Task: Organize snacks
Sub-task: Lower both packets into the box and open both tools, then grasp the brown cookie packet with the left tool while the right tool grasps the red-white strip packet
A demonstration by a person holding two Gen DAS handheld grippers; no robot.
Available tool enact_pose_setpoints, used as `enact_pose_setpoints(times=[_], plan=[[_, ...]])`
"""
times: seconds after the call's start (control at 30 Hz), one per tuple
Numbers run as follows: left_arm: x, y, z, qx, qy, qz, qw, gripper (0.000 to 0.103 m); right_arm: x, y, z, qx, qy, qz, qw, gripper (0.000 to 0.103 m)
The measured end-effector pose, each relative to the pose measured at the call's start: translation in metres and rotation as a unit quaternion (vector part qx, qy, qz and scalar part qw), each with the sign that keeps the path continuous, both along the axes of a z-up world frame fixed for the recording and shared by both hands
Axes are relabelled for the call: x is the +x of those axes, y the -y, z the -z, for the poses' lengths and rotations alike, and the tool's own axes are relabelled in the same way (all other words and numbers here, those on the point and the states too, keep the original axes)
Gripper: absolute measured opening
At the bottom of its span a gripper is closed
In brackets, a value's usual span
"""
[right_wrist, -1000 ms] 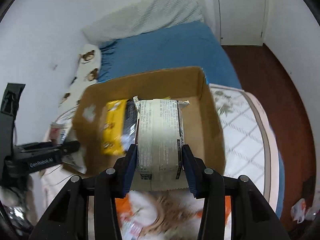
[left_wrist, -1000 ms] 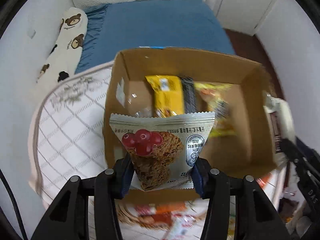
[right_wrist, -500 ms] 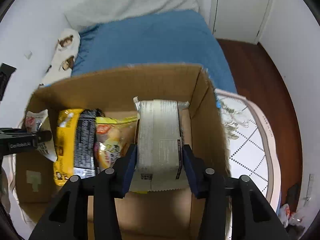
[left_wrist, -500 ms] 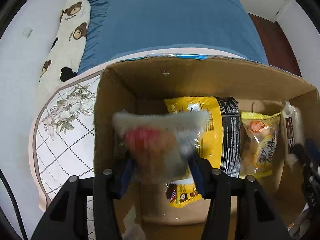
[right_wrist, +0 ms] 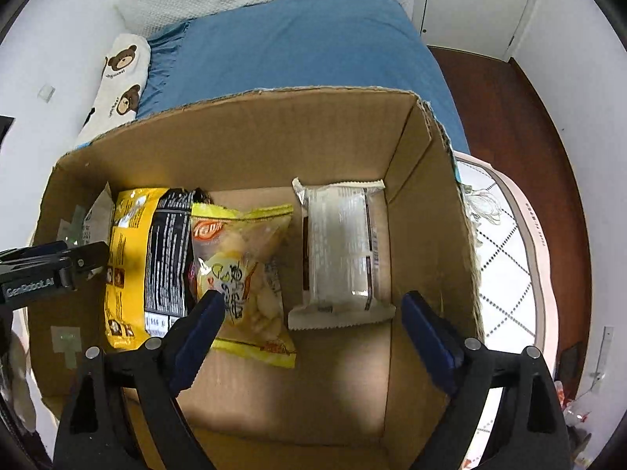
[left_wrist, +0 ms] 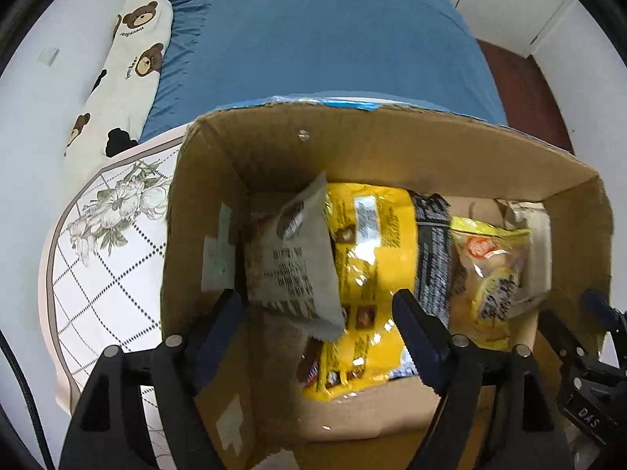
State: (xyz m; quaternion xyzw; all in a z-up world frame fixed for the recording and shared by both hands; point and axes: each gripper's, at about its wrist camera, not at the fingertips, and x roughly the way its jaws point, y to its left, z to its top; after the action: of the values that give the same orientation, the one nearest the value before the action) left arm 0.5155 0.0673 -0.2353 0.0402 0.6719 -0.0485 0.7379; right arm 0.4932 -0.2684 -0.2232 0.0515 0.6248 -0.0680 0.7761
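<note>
A brown cardboard box (left_wrist: 352,137) (right_wrist: 243,133) holds the snacks. My left gripper (left_wrist: 317,309) is open over its left side. A grey cereal-bar packet (left_wrist: 290,258) lies free in the box's left part, leaning on a yellow and black bag (left_wrist: 376,250). My right gripper (right_wrist: 311,313) is open over the box's right side. A white wrapped bar (right_wrist: 339,250) lies free on the box floor against the right wall. A yellow clear-windowed snack bag (right_wrist: 243,258) lies between it and the yellow and black bag (right_wrist: 153,250). The left gripper's tip shows at the left of the right wrist view (right_wrist: 78,258).
The box stands on a round table with a white floral cloth (left_wrist: 106,243) (right_wrist: 505,235). A blue bed (left_wrist: 325,39) lies beyond, with a bear-print pillow (left_wrist: 121,74) at its left. Brown floor (right_wrist: 521,125) and white doors are at the right.
Both grippers moved forward over the box and opened. The grey cereal-bar packet dropped into the left part, the white bar into the right part.
</note>
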Motion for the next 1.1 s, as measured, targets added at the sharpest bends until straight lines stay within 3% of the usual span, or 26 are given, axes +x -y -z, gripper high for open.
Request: enact_pose_setpoints(times=[0.27, 0.6, 1.1], plan=[[-0.044, 0.001, -0.034, -0.021, 0.051, 0.001, 0.9984, 0.078, -0.025, -0.008, -0.021, 0.002, 0.007, -0.001, 1.0, 0.093], [-0.107, -0.003, -0.095, -0.044, 0.127, -0.002, 0.9909, 0.078, -0.071, -0.027, -0.074, 0.004, 0.061, -0.015, 0.998, 0.093], [-0.178, -0.015, -0.154, -0.06, 0.2, 0.011, 0.9779, 0.078, -0.144, -0.047, -0.131, 0.024, 0.117, -0.013, 0.993, 0.093]])
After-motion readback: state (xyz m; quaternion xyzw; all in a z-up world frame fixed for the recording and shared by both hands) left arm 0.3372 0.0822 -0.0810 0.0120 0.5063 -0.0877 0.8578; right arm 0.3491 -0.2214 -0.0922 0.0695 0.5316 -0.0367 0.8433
